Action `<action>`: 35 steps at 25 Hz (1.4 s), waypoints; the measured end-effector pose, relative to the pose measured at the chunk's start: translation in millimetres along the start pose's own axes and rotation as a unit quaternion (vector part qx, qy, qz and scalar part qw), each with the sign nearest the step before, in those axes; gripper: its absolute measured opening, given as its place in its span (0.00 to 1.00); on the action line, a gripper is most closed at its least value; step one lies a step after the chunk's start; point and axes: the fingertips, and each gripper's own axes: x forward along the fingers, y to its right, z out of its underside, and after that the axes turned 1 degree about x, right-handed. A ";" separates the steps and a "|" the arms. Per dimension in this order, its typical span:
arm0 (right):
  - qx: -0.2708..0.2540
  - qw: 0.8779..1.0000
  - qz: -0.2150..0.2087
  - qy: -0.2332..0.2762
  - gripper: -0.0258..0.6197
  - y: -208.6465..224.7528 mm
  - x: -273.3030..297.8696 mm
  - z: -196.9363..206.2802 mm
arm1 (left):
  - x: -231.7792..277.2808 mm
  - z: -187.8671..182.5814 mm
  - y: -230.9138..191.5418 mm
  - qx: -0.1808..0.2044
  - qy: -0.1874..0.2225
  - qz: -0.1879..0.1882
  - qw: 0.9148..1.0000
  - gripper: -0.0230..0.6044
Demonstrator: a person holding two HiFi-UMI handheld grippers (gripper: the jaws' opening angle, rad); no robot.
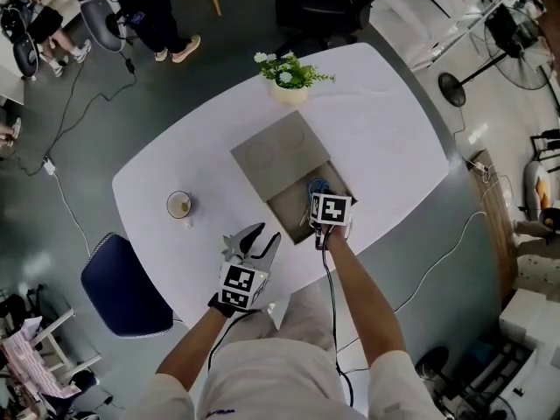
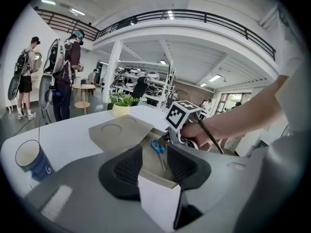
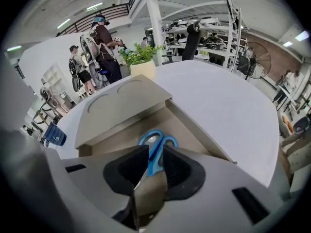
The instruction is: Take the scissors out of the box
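Observation:
Blue-handled scissors (image 1: 317, 185) (image 2: 158, 147) (image 3: 155, 147) lie in the open brown cardboard box (image 1: 293, 204) (image 2: 146, 161) (image 3: 194, 130) on the white table. The box's lid (image 1: 280, 151) (image 2: 119, 132) is folded flat behind it. My right gripper (image 1: 322, 208) (image 3: 155, 164) points steeply down into the box, and its pads are shut on the scissors just below the handle loops. My left gripper (image 1: 262, 234) (image 2: 153, 161) hangs at the box's near left corner, open. The box's near wall runs across its gap, and the pads do not touch it.
A paper cup (image 1: 179, 205) (image 2: 30, 160) stands on the table left of the box. A potted plant (image 1: 289, 81) (image 2: 121, 106) sits at the far edge. A blue chair (image 1: 122, 287) is at the near left. People stand beyond the table.

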 end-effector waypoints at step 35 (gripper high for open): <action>-0.135 0.984 -0.031 -0.110 0.18 -10.8 37.5 -23.5 | -12.4 4.8 -2.3 -0.059 -0.003 0.017 0.998 0.23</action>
